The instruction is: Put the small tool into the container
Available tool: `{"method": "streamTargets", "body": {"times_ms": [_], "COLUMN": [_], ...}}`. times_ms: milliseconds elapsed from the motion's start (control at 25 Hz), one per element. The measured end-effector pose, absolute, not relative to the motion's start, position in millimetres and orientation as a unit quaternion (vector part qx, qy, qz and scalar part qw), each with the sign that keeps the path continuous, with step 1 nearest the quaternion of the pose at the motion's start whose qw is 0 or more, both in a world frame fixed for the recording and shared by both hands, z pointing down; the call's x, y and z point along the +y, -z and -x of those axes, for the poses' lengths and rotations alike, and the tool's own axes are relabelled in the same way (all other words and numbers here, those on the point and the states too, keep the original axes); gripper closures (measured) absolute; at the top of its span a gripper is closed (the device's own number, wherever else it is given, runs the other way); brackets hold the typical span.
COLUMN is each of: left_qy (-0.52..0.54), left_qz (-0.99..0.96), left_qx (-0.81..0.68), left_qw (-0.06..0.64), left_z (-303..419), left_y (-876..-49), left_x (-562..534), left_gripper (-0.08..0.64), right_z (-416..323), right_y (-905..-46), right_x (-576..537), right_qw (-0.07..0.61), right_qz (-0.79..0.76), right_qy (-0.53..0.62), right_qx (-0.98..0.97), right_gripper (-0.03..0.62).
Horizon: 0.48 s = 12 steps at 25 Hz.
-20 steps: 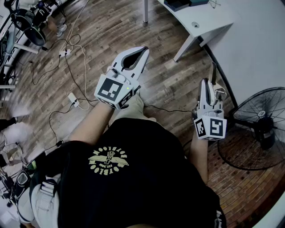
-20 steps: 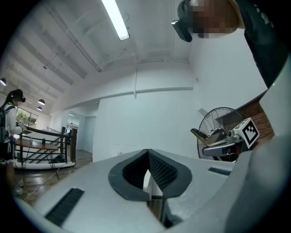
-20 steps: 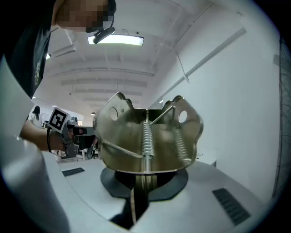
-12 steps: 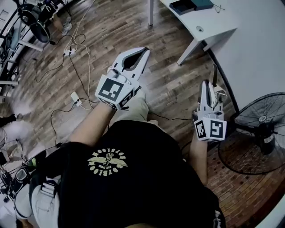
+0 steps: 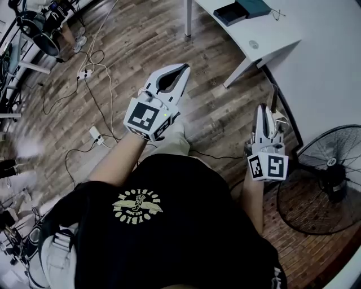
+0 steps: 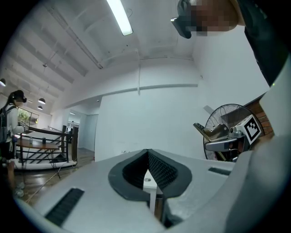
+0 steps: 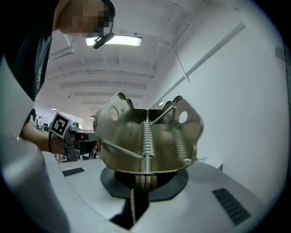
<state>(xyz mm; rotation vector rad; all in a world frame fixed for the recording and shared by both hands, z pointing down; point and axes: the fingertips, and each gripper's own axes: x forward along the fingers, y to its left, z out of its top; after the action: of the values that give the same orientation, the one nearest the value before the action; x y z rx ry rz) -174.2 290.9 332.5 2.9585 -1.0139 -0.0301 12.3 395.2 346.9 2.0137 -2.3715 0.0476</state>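
Note:
My right gripper (image 5: 264, 113) is shut on a small metal tool (image 5: 273, 100), a sprung clip with two springs and a curved plate (image 7: 148, 136) that stands up out of the jaws. It hangs at the right, above the wood floor near the wall. My left gripper (image 5: 179, 70) is held at chest height in the middle, its jaws closed tip to tip (image 6: 148, 154) with nothing between them. A dark blue open box (image 5: 228, 12) lies on the white desk (image 5: 271, 31) at the top of the head view, far ahead of both grippers.
A teal box (image 5: 255, 7) lies beside the blue one. A black floor fan (image 5: 321, 178) stands at the right on a brick strip by the white wall. Cables and a power strip (image 5: 95, 134) trail over the floor at left. A person stands far left (image 6: 11, 118).
The head view has tilted a little, bringing more of the desk and its boxes into view. Both grippers keep their poses and grips, drifting only slightly downward in frame.

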Motion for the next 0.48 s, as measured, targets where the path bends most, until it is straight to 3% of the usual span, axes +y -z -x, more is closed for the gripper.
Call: {"method": "streamTargets", "body": {"times_ms": [480], "left_qy": [0.019], "left_qz": [-0.955], "left_qx": [-0.294], "left_qw": [0.033], "left_z": [158], "left_y": [-339], "left_x": [163], "left_gripper": [0.552], "right_z": [-21], "right_y": [-344], "right_x": [288], "right_qw": [0.009], "right_qz": [-0.666], "right_qy": [-0.054], "right_qx": [-0.744], "right_gripper": [0.565]}}
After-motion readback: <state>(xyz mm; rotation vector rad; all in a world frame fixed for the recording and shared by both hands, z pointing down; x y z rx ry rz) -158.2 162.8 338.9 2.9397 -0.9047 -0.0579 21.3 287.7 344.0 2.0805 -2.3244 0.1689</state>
